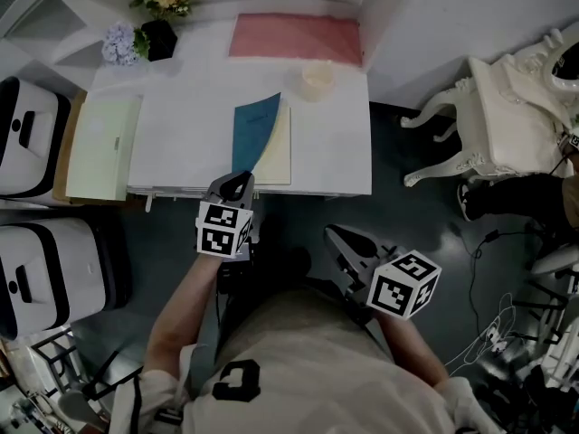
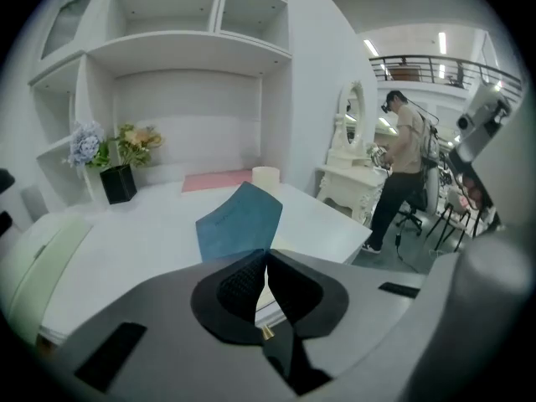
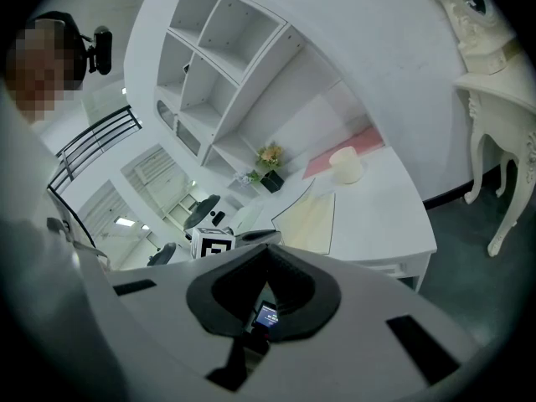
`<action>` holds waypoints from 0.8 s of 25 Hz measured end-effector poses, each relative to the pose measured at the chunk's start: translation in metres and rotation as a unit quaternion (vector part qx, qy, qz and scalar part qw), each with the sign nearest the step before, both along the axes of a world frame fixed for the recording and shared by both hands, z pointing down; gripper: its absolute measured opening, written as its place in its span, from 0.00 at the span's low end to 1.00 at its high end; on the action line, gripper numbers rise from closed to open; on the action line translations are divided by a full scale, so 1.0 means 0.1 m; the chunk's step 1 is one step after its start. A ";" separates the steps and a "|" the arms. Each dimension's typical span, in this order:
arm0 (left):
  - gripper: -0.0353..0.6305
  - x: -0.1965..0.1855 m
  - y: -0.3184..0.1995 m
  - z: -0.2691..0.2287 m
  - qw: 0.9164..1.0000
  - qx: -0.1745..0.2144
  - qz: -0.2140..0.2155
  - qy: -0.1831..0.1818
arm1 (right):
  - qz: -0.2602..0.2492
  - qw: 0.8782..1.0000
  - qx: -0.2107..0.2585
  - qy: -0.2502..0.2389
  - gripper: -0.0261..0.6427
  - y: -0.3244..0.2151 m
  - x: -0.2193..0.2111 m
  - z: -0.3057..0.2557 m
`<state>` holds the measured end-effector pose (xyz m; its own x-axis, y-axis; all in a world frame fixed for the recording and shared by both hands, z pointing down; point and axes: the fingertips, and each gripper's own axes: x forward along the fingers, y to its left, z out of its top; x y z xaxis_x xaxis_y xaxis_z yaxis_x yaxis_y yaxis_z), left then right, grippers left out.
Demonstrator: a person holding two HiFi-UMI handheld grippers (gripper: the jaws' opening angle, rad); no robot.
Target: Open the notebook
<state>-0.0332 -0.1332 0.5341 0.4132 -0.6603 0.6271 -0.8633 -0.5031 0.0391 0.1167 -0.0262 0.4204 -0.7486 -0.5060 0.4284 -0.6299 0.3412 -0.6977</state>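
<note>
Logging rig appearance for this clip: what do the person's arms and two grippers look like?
Left gripper and right gripper: grey bodies, dark pointed fingers, each with a white cube carrying black square markers. Arms in a pale short-sleeved top.

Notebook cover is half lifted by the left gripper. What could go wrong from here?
1. The left gripper pinches only the near edge of the blue cover, so it may slip free and drop shut.
2. The right gripper hangs shut off the table. Nothing pins the notebook, which lies by the front edge, so the pull might drag it along.
</note>
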 end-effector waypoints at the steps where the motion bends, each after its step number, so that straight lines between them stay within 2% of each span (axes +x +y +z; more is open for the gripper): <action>1: 0.09 -0.02 -0.01 -0.02 1.000 -0.005 -0.012 0.016 | 0.000 1.000 -0.001 0.000 0.06 0.00 0.00 0.00; 4: 0.09 -0.11 -0.03 -0.06 0.998 -0.013 -0.042 0.047 | 0.001 1.000 -0.002 0.000 0.06 0.00 0.01 0.00; 20: 0.08 -0.40 -0.04 -0.15 0.992 -0.006 -0.105 0.069 | -0.013 1.000 0.003 0.000 0.06 0.04 0.00 -0.01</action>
<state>-0.0735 -0.1370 0.5188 0.3509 -0.7333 0.5824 -0.9347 -0.3122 0.1700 0.1167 -0.0219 0.4191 -0.7616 -0.4889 0.4254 -0.6205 0.3606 -0.6964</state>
